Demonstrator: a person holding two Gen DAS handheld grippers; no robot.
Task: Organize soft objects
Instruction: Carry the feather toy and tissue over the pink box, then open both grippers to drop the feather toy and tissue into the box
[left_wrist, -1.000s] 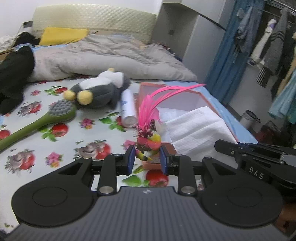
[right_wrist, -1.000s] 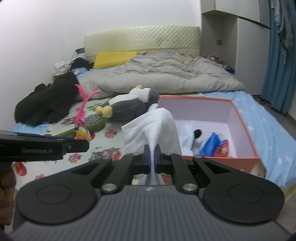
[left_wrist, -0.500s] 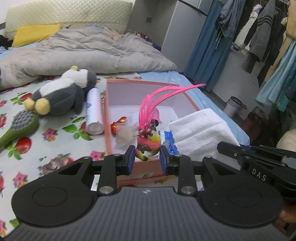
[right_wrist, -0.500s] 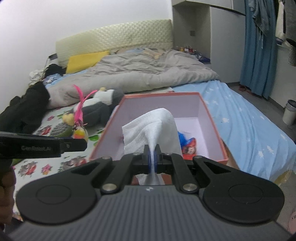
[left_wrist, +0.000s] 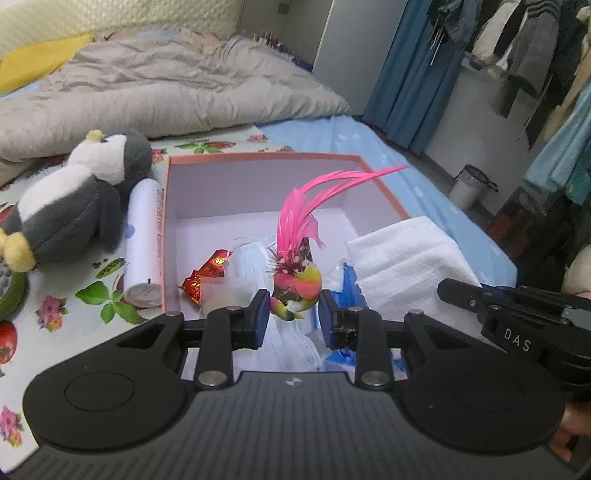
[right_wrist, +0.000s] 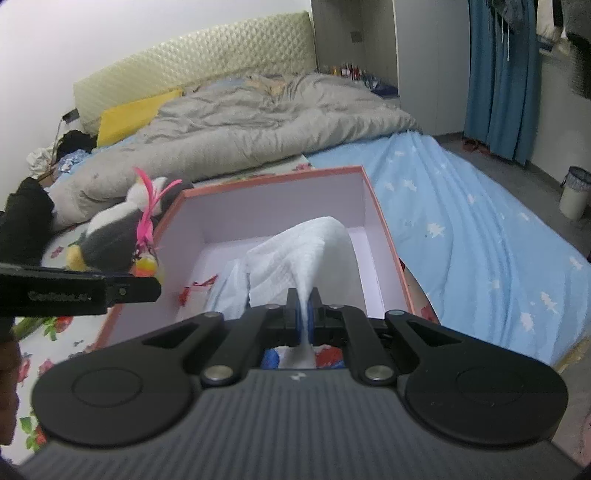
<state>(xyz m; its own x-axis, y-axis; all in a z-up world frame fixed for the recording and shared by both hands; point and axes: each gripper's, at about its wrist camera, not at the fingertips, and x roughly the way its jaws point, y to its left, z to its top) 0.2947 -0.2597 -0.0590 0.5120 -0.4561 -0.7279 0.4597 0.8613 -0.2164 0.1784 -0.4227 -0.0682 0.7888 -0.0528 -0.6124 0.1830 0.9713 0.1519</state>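
Both hands are at the delivery step: each claw carries one soft thing over the box (left_wrist: 258, 162), which lies on the bed with its top open.

The left claw (left_wrist: 294, 314) is pinching the feather toy (left_wrist: 295, 280) by its round base; the pink feathers stand up above the middle of the box. The pads seem to touch the base on both sides, but the contact is partly hidden.

The right claw (right_wrist: 303, 315) is pressed together on a white cloth (right_wrist: 306, 254), which rises in a fold above the right half of the box.

Inside the box there are already some small packets (left_wrist: 210, 269), red and blue, and something white, on the near side. The penguin (left_wrist: 70, 206) and a white tube (left_wrist: 142, 240) lie on the bed just left of the box, outside it.

In my judgement, the next move calls for lowering both things a little more into the box, then spreading each claw to drop them. The cloth should land on the free floor at the far side of the box. After that the penguin is still to collect.
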